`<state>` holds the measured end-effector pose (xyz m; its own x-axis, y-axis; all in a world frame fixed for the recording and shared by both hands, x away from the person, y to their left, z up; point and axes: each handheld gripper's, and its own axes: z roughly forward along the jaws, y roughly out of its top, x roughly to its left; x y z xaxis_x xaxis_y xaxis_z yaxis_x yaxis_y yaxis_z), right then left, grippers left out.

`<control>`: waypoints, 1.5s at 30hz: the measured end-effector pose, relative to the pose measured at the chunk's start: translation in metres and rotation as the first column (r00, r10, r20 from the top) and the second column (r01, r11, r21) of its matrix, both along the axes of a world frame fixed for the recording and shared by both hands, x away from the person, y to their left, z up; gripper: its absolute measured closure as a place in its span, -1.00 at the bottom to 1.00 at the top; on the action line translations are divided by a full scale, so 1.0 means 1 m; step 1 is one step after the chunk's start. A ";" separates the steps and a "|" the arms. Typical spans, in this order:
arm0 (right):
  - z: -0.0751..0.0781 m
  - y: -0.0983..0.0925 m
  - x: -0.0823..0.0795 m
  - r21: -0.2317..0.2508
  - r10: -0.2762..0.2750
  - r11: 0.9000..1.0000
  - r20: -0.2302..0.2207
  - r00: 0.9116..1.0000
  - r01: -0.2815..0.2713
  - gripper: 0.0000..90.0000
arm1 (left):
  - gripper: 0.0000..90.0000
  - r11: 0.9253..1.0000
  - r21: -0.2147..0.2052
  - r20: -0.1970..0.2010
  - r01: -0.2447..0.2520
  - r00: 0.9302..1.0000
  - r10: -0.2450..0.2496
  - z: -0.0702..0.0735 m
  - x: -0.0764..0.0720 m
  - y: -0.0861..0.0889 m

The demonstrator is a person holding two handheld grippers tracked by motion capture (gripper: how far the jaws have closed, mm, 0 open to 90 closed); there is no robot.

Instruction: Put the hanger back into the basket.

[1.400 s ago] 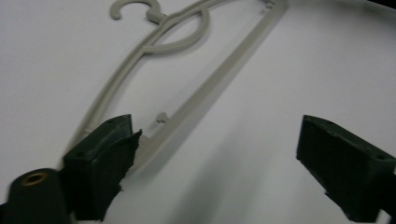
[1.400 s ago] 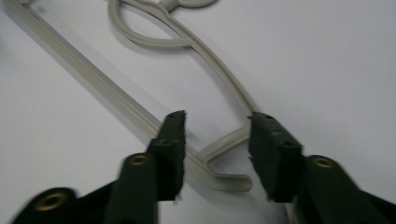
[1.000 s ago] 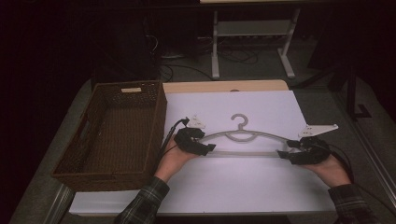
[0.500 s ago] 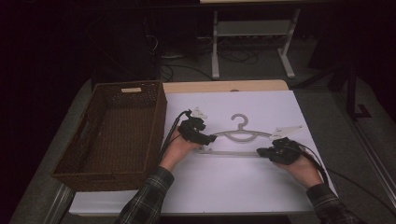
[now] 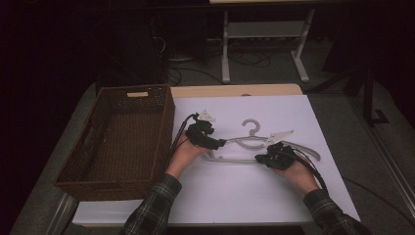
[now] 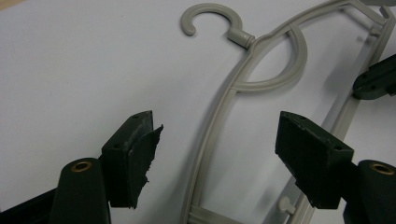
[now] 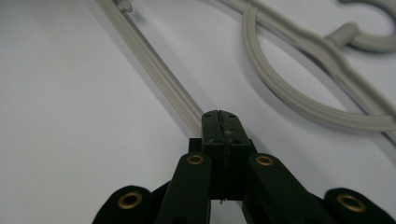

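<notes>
On my white table (image 5: pixel 235 196) in a dark room, the hanger (image 5: pixel 254 142) lies mid-frame; left gripper (image 6: pixel 219 154) straddles its arm wide, just opening, right gripper (image 7: pixel 223 122) is pinched closed at its bar.

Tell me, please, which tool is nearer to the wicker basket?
Left. The left tool sits just off the basket's right wall, at the grey hanger's left arm. The right tool lies farther right, at the hanger's bottom bar.
</notes>
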<state>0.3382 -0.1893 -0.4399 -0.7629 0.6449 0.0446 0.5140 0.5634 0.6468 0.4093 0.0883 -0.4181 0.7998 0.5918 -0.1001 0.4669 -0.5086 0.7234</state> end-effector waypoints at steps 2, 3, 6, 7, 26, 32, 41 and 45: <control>-0.004 0.001 -0.001 -0.016 0.005 1.000 -0.005 1.000 -0.005 0.99 | -0.38 1.000 0.001 0.001 0.002 1.000 -0.002 0.000 0.000 0.000; -0.005 0.002 -0.001 -0.016 0.008 1.000 -0.007 1.000 -0.008 0.99 | -0.38 1.000 0.000 0.000 0.003 1.000 -0.003 -0.001 0.000 0.000; -0.005 0.002 -0.001 -0.013 0.007 1.000 -0.008 1.000 -0.007 0.99 | -0.38 1.000 0.002 -0.005 0.007 1.000 -0.007 -0.002 0.001 0.000; -0.006 0.001 -0.001 -0.010 0.005 1.000 -0.006 1.000 -0.005 0.99 | -0.38 1.000 0.005 -0.007 0.009 1.000 -0.009 -0.002 0.002 -0.001; -0.007 0.001 -0.002 -0.004 0.008 1.000 0.003 1.000 -0.008 0.99 | 0.20 0.988 0.080 -0.067 0.128 0.990 -0.123 -0.024 0.020 -0.025; -0.007 0.001 -0.003 -0.007 0.010 1.000 0.007 1.000 -0.010 0.99 | 0.44 0.983 0.116 -0.069 0.145 0.988 -0.137 -0.025 0.021 -0.029; -0.007 0.002 -0.004 -0.012 0.013 1.000 0.014 1.000 -0.013 0.99 | 0.70 0.982 0.126 -0.068 0.139 0.989 -0.132 -0.018 0.019 -0.027; -0.009 0.005 -0.004 -0.019 0.030 0.999 -0.003 1.000 -0.030 0.99 | 0.71 0.982 0.097 -0.081 0.160 0.985 -0.153 -0.009 0.015 -0.023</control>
